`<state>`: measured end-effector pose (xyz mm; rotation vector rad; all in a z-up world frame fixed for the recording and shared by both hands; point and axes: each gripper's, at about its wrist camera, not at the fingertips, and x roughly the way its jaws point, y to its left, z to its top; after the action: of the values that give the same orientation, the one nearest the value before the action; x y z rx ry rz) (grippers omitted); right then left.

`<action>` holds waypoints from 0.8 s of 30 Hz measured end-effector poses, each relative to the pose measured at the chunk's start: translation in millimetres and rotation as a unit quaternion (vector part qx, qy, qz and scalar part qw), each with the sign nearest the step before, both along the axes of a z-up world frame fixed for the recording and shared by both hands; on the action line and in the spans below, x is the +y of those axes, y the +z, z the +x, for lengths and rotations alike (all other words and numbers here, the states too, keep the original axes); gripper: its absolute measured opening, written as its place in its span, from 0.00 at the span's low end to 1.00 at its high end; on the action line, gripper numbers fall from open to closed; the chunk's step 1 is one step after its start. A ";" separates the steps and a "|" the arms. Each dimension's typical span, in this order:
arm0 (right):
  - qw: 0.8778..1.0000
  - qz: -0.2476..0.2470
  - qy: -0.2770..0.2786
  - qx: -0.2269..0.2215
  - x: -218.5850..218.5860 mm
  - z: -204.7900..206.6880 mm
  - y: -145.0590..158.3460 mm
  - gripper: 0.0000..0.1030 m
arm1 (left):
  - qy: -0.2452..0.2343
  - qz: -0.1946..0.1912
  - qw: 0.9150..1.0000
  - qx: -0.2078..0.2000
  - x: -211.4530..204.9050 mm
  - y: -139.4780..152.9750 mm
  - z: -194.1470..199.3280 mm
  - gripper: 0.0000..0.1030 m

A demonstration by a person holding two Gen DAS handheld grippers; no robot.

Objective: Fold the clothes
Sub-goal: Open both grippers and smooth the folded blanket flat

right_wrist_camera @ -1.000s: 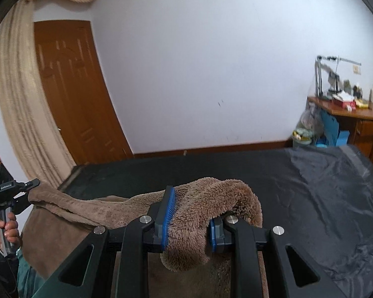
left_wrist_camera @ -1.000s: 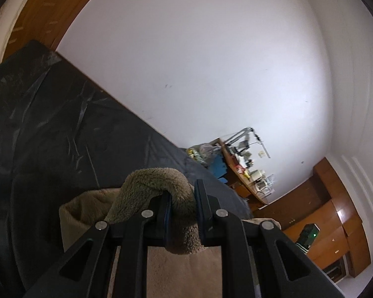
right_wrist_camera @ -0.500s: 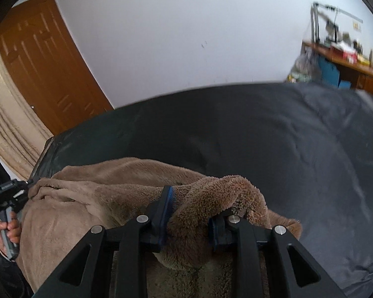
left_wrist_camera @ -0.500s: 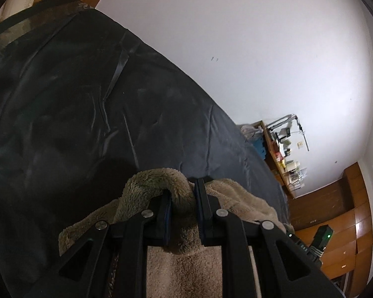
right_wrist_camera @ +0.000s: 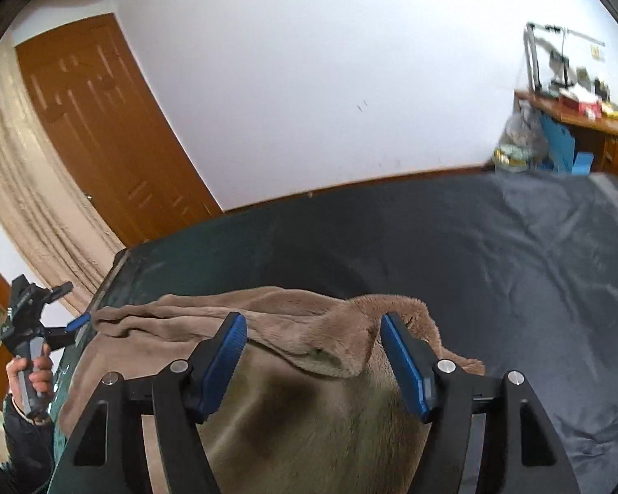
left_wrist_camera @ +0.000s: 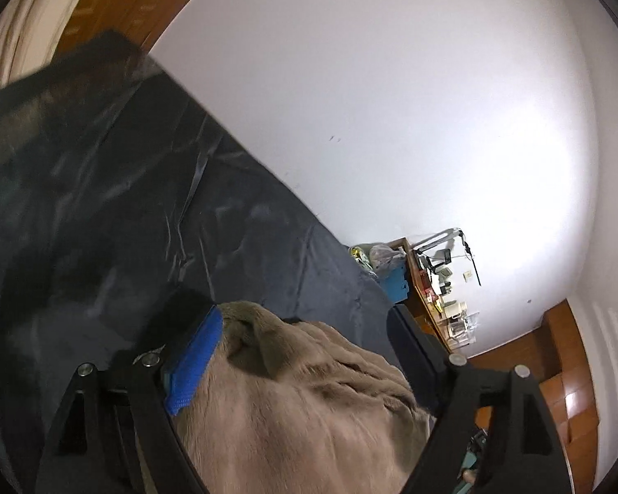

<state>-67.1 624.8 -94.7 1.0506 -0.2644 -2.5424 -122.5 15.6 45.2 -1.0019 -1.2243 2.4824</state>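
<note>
Garment: brown fleece garment (right_wrist_camera: 309, 403) lies on the dark-covered bed (right_wrist_camera: 494, 255)
Long axis: folded edge runs from left gripper (left_wrist_camera: 305, 354) to right gripper (right_wrist_camera: 313, 350)
Fingers: both opening, released; edge lies loose between them

Brown fleece garment (right_wrist_camera: 292, 329) — dark grey sheet (right_wrist_camera: 494, 255)

The garment (right_wrist_camera: 292, 370) lies folded at the near edge of the bed (right_wrist_camera: 494, 255); the door (right_wrist_camera: 103, 131) stands beyond its far left corner; the desk (right_wrist_camera: 589, 123) stands beyond its far right corner.
</note>
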 end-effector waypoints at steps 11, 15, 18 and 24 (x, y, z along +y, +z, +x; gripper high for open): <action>0.970 0.213 0.101 -0.057 -86.7 14.0 -36.3 0.67 | -0.151 -0.294 0.942 -0.056 121.1 -0.1 -15.2 0.83; 0.976 0.184 0.072 -0.086 -85.3 -16.5 -46.8 0.67 | -0.139 -0.291 0.941 -0.100 122.9 -19.0 -43.8 0.83; 0.984 0.156 0.037 -0.075 -78.5 -40.1 -39.3 0.67 | -0.105 -0.280 0.947 -0.115 111.1 -25.0 -63.6 0.83; 0.985 0.157 0.004 -0.071 -82.2 -71.8 -56.2 0.67 | -0.046 -0.236 0.966 -0.098 85.7 -32.2 -86.5 0.83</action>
<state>-138.9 542.6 -150.9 1.3460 0.1089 -2.5606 -209.0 101.3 13.0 -1.4077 -0.6111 2.7109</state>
